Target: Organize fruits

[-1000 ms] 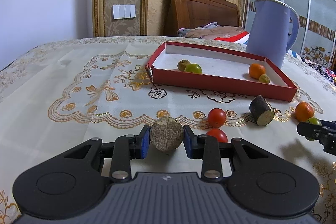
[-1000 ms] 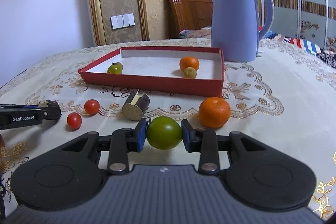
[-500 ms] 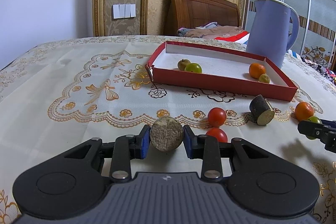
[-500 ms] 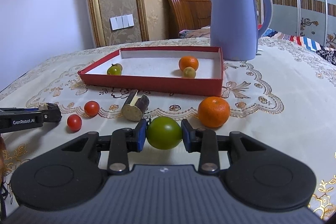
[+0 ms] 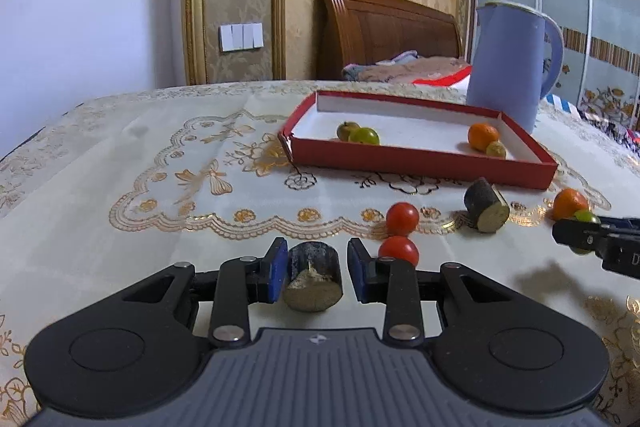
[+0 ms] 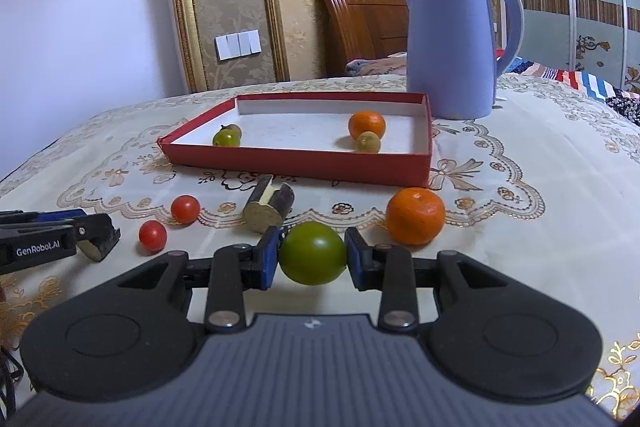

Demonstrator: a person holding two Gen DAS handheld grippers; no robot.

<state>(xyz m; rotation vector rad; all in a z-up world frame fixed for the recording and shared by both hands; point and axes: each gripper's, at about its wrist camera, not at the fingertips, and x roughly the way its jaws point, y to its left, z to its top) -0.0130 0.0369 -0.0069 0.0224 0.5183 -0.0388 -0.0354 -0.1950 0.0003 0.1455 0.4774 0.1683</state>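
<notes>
My left gripper (image 5: 317, 273) stands open around a dark cut stalk piece (image 5: 314, 279) that rests on the cloth, with a small gap at each pad. My right gripper (image 6: 312, 257) is shut on a green fruit (image 6: 313, 253) low over the table. A red tray (image 5: 420, 163) holds two greenish fruits (image 5: 362, 135), an orange (image 5: 483, 135) and a small yellow fruit. Two red tomatoes (image 5: 402, 218) lie right of my left gripper. A second stalk piece (image 6: 269, 207) and a loose orange (image 6: 415, 215) lie before the tray (image 6: 296, 165).
A blue kettle (image 6: 452, 43) stands behind the tray's right corner. The embroidered tablecloth (image 5: 160, 187) covers the table. A wooden headboard (image 5: 384, 27) and bedding lie beyond the far edge. The left gripper's tip shows at the left in the right wrist view (image 6: 96, 235).
My left gripper has opened and the stalk piece has dropped out of the pads, tipping onto the cloth. My right gripper has risen slightly with the green fruit still in it.
</notes>
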